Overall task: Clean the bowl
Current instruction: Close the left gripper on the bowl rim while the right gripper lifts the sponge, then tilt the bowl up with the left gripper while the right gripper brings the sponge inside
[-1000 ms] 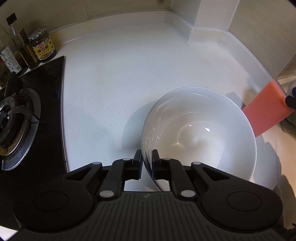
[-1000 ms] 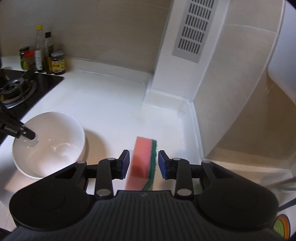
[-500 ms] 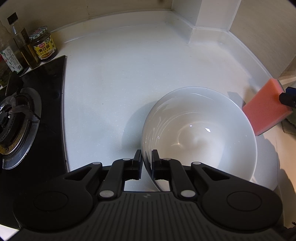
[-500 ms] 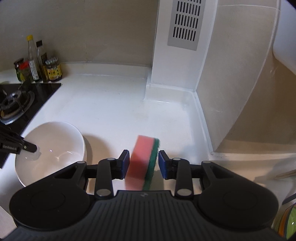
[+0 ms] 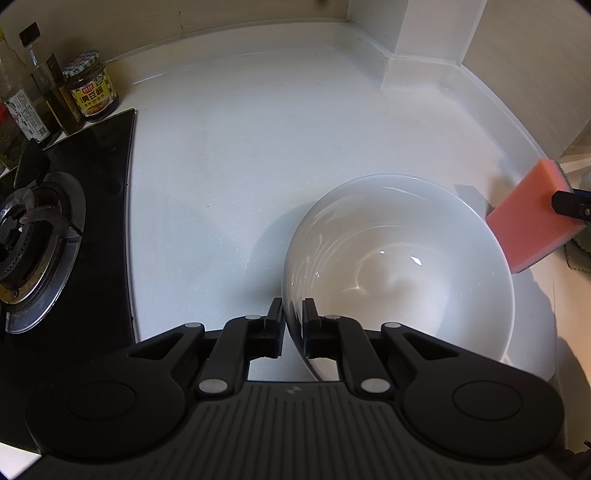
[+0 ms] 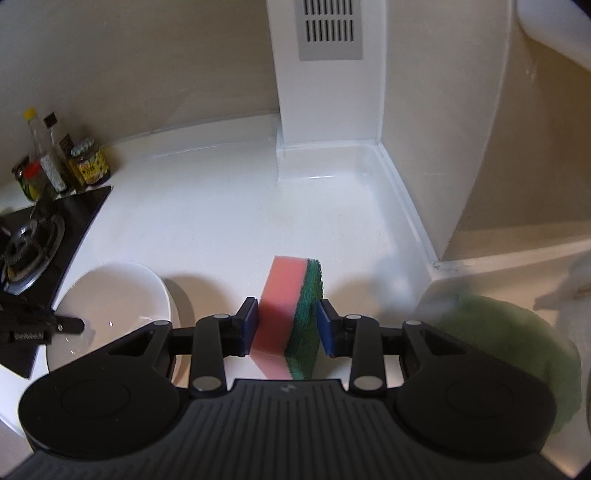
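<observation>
A white bowl (image 5: 402, 266) sits on the white counter, empty and glossy inside. My left gripper (image 5: 293, 325) is shut on the bowl's near rim, one finger inside and one outside. My right gripper (image 6: 287, 325) is shut on a pink sponge with a green scouring side (image 6: 286, 314), held on edge above the counter to the right of the bowl (image 6: 110, 306). In the left wrist view the sponge (image 5: 532, 218) hangs just beyond the bowl's right rim.
A black gas hob (image 5: 40, 236) lies left of the bowl, with sauce bottles and a jar (image 5: 90, 86) behind it. A green cloth (image 6: 517, 343) lies at the right. A wall column with a vent (image 6: 328, 29) stands at the back.
The right gripper has drawn back and risen slightly with the sponge, which now sits a little farther right of the bowl. The left gripper and the bowl have stayed put.
</observation>
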Available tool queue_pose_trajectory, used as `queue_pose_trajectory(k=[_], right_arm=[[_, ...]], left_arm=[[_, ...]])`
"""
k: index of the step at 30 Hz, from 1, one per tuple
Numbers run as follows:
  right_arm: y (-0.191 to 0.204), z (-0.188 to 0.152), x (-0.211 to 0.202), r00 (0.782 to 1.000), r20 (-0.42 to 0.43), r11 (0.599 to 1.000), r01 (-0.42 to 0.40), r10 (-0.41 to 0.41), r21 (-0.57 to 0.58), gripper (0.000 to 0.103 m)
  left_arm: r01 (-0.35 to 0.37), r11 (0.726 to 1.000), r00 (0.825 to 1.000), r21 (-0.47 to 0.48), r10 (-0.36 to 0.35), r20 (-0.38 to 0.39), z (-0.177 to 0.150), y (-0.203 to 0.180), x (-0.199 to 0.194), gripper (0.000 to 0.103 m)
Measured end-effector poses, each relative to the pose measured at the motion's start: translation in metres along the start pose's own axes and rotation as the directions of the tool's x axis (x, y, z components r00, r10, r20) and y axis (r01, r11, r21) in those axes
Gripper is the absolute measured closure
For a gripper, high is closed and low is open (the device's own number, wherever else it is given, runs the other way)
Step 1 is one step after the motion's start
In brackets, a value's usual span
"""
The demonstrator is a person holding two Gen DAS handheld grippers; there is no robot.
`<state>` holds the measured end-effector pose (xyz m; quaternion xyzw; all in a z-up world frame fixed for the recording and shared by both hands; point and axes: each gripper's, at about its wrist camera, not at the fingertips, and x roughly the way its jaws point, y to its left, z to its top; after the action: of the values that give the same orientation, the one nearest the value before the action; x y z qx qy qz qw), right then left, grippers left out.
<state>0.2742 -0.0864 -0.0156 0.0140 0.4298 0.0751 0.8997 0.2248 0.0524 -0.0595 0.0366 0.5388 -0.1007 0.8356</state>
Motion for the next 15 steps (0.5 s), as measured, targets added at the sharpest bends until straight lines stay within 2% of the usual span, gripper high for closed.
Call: queue_pose_trajectory(k=[4,8,10,13,14,15], right_arm=[[0.005,0.0,0.004,1.0,-0.009,0.998,-0.015,0.014,-0.057,0.076],[0.016,-0.001,-0.006,0.999,0.021,0.979,-0.024,0.029,-0.2,0.078],[0.025,0.006,-0.022,0.993,0.059,0.962,-0.08,0.098,-0.261,0.078],[0.038,0.016,-0.045,0.974,0.102,0.925,-0.158,0.204,-0.347,0.078],[0.042,0.019,-0.05,0.963,0.092,0.912,-0.206,0.254,-0.355,0.078],[0.049,0.024,-0.057,0.942,0.063,0.885,-0.285,0.33,-0.367,0.078]], left_arm=[[0.003,1.0,1.0,0.002,-0.003,0.001,0.0,0.001,0.0,0.095],[0.014,1.0,1.0,0.004,-0.014,-0.002,0.0,0.003,0.0,0.095],[0.019,1.0,1.0,0.012,-0.019,-0.003,0.0,0.003,0.0,0.094],[0.033,0.999,0.999,0.026,-0.033,-0.004,0.001,0.005,0.001,0.094],[0.037,0.999,0.999,0.031,-0.037,-0.005,0.001,0.006,0.001,0.093],[0.042,0.998,0.999,0.039,-0.042,-0.005,0.001,0.006,0.001,0.093]])
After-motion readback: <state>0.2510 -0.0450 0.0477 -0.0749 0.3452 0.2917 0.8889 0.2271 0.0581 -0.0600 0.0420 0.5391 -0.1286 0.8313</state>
